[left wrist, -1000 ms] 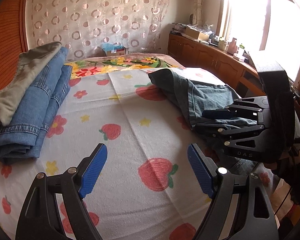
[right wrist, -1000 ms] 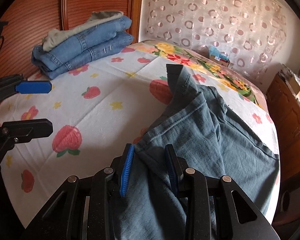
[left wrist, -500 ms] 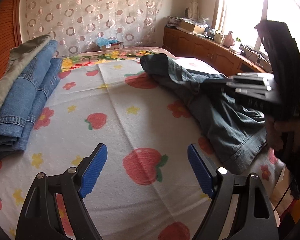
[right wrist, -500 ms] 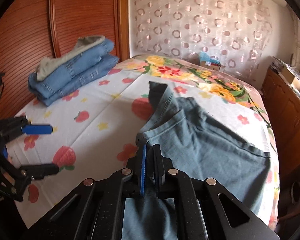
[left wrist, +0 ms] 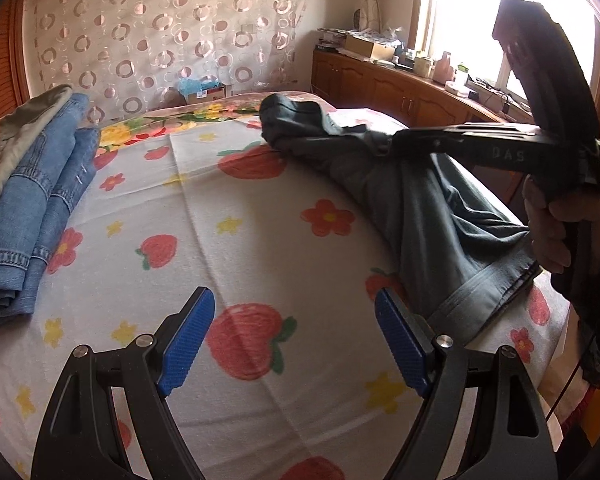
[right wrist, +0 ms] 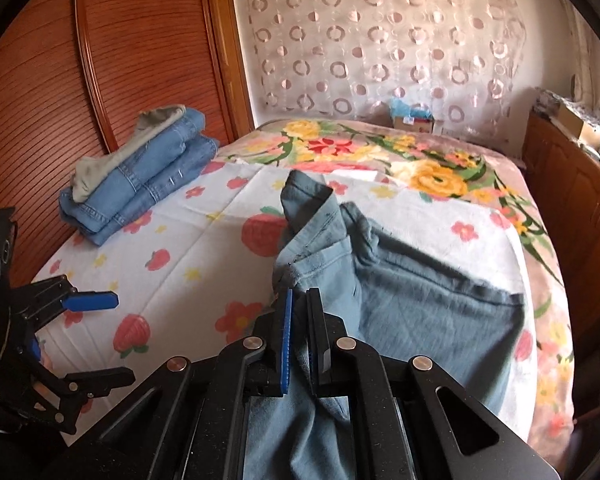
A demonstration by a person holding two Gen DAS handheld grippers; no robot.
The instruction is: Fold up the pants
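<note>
Grey-blue pants (right wrist: 412, 300) lie crumpled on the right side of the bed, one leg end reaching toward the bed's middle; they also show in the left wrist view (left wrist: 432, 208). My right gripper (right wrist: 300, 336) is shut on a fold of the pants near their near edge and lifts it off the bed; in the left wrist view it (left wrist: 384, 146) holds the cloth raised. My left gripper (left wrist: 296, 340) is open and empty, above the strawberry-print sheet, left of the pants; it shows in the right wrist view (right wrist: 72, 340) at the left.
A stack of folded blue jeans with a grey garment on top (right wrist: 140, 176) lies at the bed's far left by the wooden headboard (right wrist: 40, 100); it also shows in the left wrist view (left wrist: 28, 200). Wooden cabinets (left wrist: 400, 88) run along the right under a window. A floral blanket (right wrist: 400, 156) covers the far end.
My right gripper closed on the pants fold and lifted it higher. My left gripper stayed open and drifted slightly back over the sheet.
</note>
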